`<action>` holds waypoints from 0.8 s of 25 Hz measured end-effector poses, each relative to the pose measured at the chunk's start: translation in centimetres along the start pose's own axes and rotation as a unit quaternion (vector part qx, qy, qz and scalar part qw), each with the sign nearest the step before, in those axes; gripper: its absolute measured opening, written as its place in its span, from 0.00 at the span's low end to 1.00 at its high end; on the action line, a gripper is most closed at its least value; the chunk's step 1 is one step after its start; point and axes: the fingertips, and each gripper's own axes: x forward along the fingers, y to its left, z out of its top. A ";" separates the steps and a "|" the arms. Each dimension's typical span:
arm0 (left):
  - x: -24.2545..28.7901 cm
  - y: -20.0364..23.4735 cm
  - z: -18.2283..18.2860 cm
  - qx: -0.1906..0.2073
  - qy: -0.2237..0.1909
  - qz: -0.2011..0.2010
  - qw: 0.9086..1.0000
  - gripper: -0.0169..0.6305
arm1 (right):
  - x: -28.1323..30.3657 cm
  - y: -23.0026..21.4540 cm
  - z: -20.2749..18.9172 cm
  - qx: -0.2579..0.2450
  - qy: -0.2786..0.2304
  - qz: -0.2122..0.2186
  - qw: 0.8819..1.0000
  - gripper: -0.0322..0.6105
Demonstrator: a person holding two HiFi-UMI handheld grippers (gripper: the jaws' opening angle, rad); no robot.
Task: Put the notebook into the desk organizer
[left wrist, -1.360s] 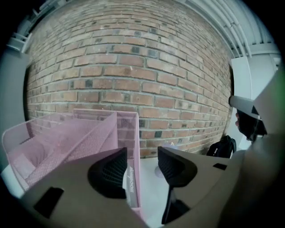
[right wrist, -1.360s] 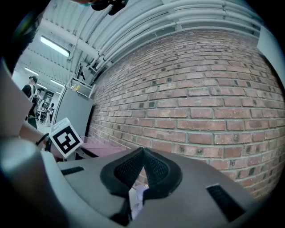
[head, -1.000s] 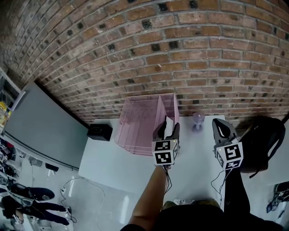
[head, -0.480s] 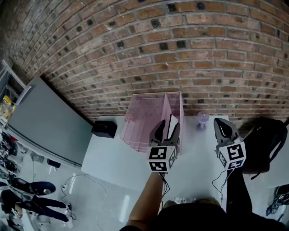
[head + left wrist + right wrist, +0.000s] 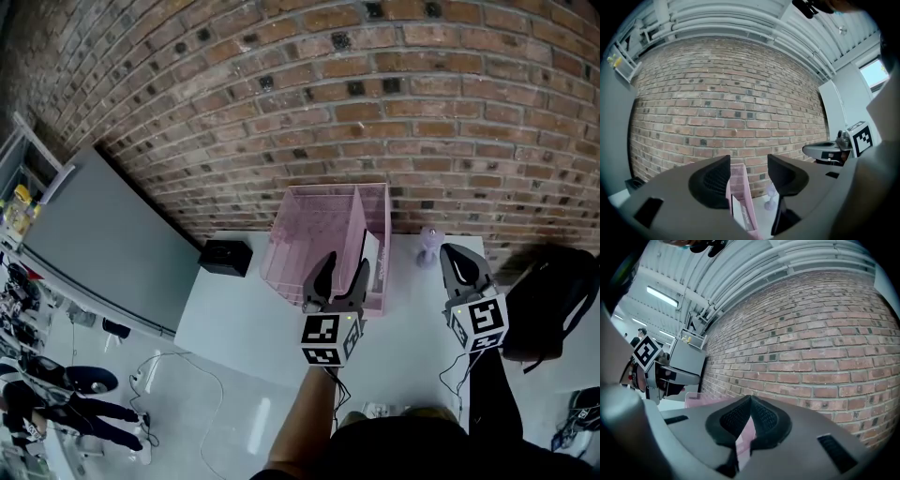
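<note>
The pink mesh desk organizer (image 5: pixel 302 242) stands on the white table (image 5: pixel 234 319) against the brick wall. The white notebook (image 5: pixel 371 257) stands upright in its narrow right compartment. My left gripper (image 5: pixel 337 275) hovers just in front of the organizer, its jaws opening, with nothing between the pads. In the left gripper view the organizer (image 5: pixel 739 180) and the notebook (image 5: pixel 738 209) show below and beyond the left gripper (image 5: pixel 749 174). My right gripper (image 5: pixel 457 265) is held to the right, shut and empty; in the right gripper view the right gripper (image 5: pixel 750 414) has its pads together.
A purple glass (image 5: pixel 429 246) stands right of the organizer near the wall. A black box (image 5: pixel 226 257) sits at the table's left back corner. A black backpack (image 5: pixel 548 300) lies right of the table. A grey panel (image 5: pixel 94 244) leans at the left.
The notebook has left the left gripper's jaws and now stands in the organizer's right compartment. The left gripper has opened wider and drawn back toward me. The right gripper has stayed put.
</note>
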 end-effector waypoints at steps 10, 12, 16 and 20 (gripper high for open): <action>-1.9 2.3 0.4 0.005 -0.020 0.039 0.999 0.20 | 0.2 1.5 0.5 -0.004 -0.008 0.007 1.000 0.08; -2.4 3.1 0.6 0.005 -0.027 0.055 0.998 0.06 | 0.3 1.8 0.7 -0.005 -0.009 0.008 1.000 0.08; -3.2 4.1 0.7 0.014 -0.031 0.069 0.997 0.05 | 0.3 2.4 0.7 -0.003 -0.010 0.009 1.000 0.08; -3.5 4.2 0.8 0.023 -0.031 0.067 0.997 0.05 | 0.4 3.0 0.6 -0.001 -0.010 0.009 1.000 0.08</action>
